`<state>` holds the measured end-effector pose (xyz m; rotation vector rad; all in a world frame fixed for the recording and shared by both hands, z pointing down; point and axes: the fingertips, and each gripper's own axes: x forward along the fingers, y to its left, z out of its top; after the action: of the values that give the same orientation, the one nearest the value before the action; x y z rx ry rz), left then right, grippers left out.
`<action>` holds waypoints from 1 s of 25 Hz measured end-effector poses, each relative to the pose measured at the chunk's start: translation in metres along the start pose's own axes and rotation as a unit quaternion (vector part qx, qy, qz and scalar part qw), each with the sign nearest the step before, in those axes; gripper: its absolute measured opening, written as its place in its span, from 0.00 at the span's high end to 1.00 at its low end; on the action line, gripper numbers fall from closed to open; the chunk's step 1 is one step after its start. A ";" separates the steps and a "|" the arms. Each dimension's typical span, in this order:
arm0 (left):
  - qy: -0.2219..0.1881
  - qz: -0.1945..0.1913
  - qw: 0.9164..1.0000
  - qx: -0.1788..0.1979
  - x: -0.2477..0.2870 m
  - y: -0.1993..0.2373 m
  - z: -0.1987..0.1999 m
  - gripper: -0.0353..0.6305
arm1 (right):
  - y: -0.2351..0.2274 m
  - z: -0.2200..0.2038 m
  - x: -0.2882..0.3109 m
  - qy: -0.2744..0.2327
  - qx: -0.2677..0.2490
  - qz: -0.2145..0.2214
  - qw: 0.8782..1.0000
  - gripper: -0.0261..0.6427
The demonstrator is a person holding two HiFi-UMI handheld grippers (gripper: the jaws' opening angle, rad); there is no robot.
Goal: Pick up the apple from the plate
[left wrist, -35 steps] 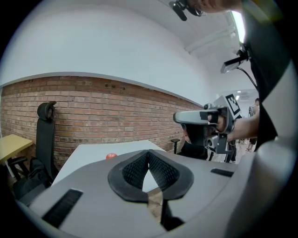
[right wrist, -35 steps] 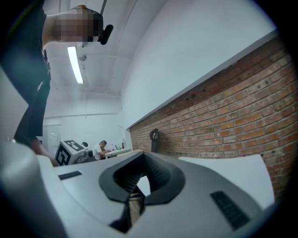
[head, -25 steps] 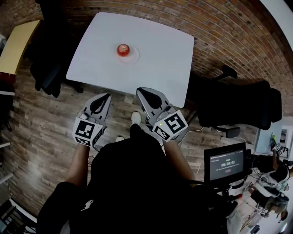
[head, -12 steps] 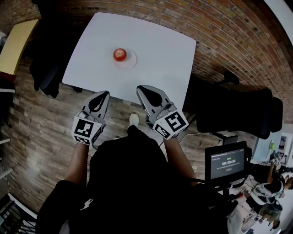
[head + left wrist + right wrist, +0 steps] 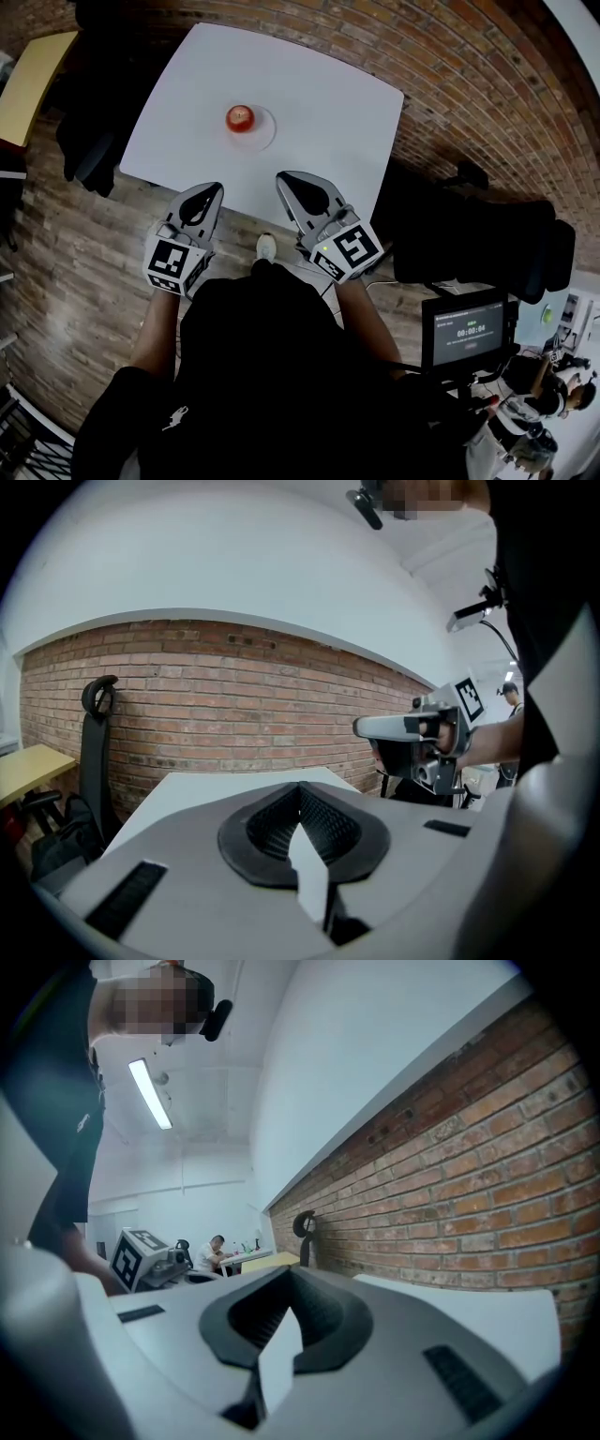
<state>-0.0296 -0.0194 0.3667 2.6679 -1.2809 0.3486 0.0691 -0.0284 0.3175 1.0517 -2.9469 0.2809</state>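
A red apple [image 5: 240,117] sits on a small white plate [image 5: 265,133] toward the left of the white table [image 5: 323,94] in the head view. My left gripper [image 5: 213,190] and right gripper [image 5: 285,178] are side by side at the table's near edge, well short of the plate, and both point at the table. Each has its jaws shut with nothing between them. The left gripper view looks over its closed jaws [image 5: 301,787] across the tabletop [image 5: 216,785], with the right gripper [image 5: 362,727] at the right. The apple is hidden in both gripper views.
Black office chairs stand to the right [image 5: 487,234] and left [image 5: 89,141] of the table. A screen with a timer [image 5: 466,330] is at lower right. A yellow table [image 5: 28,84] sits far left. A brick wall [image 5: 234,696] runs behind the table.
Both grippers have come closer to the table; their tips now reach its near edge. The apple and plate lie nearer to them in the head view.
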 end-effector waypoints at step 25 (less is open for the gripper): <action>0.015 0.048 0.999 -0.019 0.022 -0.006 -0.015 0.94 | -0.035 -0.018 -0.007 0.022 0.013 0.025 0.999 0.96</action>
<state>-0.0136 -0.0285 0.3865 2.5648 -1.3960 0.3722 0.0953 -0.0480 0.3405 0.9630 -2.9413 0.3385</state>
